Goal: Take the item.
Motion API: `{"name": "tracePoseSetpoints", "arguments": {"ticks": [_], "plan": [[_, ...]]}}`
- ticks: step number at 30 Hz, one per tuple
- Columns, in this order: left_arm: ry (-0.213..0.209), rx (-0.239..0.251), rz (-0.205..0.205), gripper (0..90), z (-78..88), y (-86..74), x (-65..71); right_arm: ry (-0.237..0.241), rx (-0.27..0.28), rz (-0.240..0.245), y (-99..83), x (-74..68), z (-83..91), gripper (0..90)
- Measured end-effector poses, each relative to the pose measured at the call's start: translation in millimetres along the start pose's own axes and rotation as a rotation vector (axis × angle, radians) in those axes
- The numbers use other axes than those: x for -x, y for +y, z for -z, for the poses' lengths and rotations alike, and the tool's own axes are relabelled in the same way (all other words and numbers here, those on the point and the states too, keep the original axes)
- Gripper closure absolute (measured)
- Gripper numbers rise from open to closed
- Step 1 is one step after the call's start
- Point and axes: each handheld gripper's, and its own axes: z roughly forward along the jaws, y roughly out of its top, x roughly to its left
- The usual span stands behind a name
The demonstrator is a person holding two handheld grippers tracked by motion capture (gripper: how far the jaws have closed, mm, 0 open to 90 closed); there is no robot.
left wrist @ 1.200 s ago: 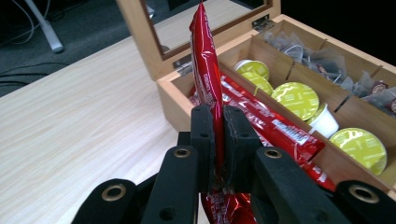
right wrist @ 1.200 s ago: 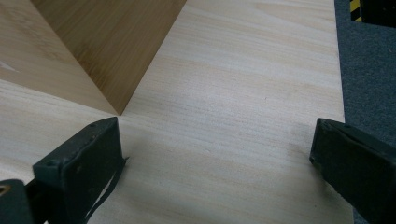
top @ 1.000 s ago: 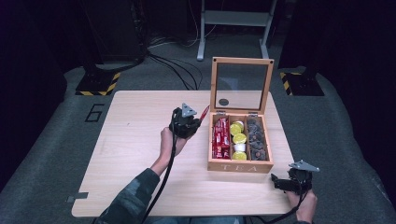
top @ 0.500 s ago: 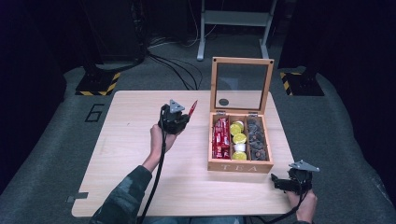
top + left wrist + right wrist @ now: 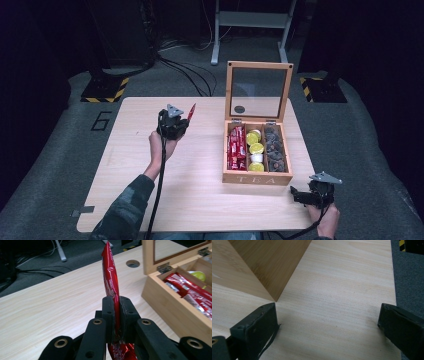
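Observation:
My left gripper [image 5: 181, 120] [image 5: 117, 315] is shut on a red foil packet [image 5: 110, 277] that sticks up between its jaws, held over the table left of the wooden tea box [image 5: 257, 176]. The packet [image 5: 191, 112] shows as a red sliver in the high view. The box stands open with its glass lid [image 5: 258, 92] upright. It holds red packets [image 5: 235, 148] on the left, yellow and white cups [image 5: 256, 149] in the middle and dark pieces [image 5: 275, 149] on the right. My right gripper [image 5: 299, 195] [image 5: 327, 320] rests open by the box's near right corner [image 5: 274, 298].
The light wood table [image 5: 200, 200] has a round cable hole [image 5: 132, 263] behind the box. The table's right edge [image 5: 395, 290] lies close to my right gripper, with grey carpet [image 5: 360, 150] beyond. Cables and stands crowd the floor at the back.
My left gripper has carried the red packet leftward, away from the box. The right gripper has stayed put.

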Motion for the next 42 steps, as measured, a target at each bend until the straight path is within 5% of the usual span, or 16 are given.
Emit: {"name": "tracePoseSetpoints", "arguments": {"ticks": [15,20,28,33,42], "plan": [[0.078,-0.009,0.053,83.3,-3.8,-12.8,-28.3,0.0,0.001,0.002,0.0,0.2,0.0,2.2],[0.104,-0.017,0.1,83.2,-7.7,-20.2,-41.8,0.0,0.001,0.001,0.0,0.2,0.0,2.2],[0.158,-0.057,0.145,83.2,-13.7,-34.8,-65.1,0.0,0.001,0.001,0.0,0.2,0.0,2.2],[0.183,-0.094,0.133,83.3,-18.2,-45.5,-71.6,-0.001,0.0,-0.001,0.0,0.1,0.1,2.3],[0.188,-0.148,0.176,83.2,-29.0,-63.0,-83.6,-0.001,0.001,0.0,-0.1,0.1,0.2,2.3]]}}
